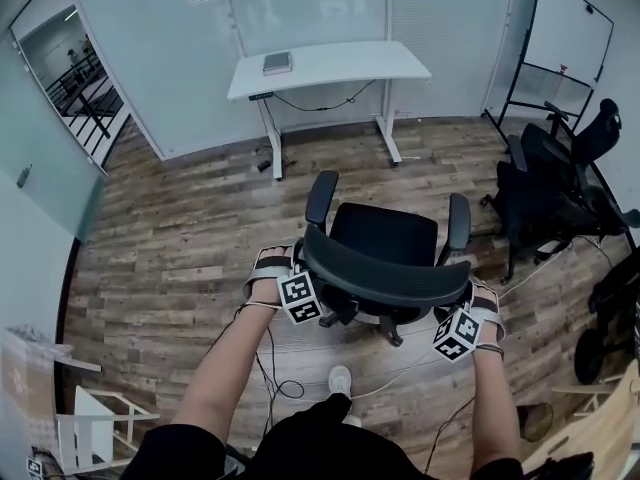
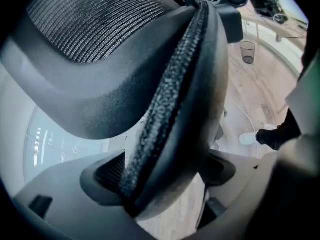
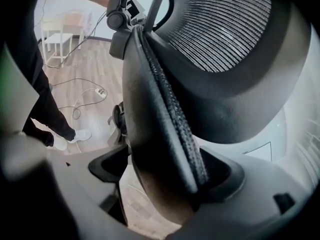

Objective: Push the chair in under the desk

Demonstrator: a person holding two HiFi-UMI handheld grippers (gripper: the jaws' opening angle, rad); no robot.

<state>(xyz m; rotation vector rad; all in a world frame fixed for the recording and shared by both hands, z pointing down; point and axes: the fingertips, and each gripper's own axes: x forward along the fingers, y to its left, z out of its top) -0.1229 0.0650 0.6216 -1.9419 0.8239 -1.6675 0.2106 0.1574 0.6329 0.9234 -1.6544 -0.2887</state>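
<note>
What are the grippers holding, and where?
The chair: the left gripper and right gripper each clamp the backrest rim, one near each end.

A whiteboard point(image 1: 568, 30) stands behind clustered black office chairs point(image 1: 550, 183); cables point(image 1: 268, 353) trail across the wood floor point(image 1: 180, 248).

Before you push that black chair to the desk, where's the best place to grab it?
Grip the backrest's top rim from behind, the left gripper and right gripper at opposite ends. The chair faces the desk, and that rim is thin enough to sit between the fingers.
</note>
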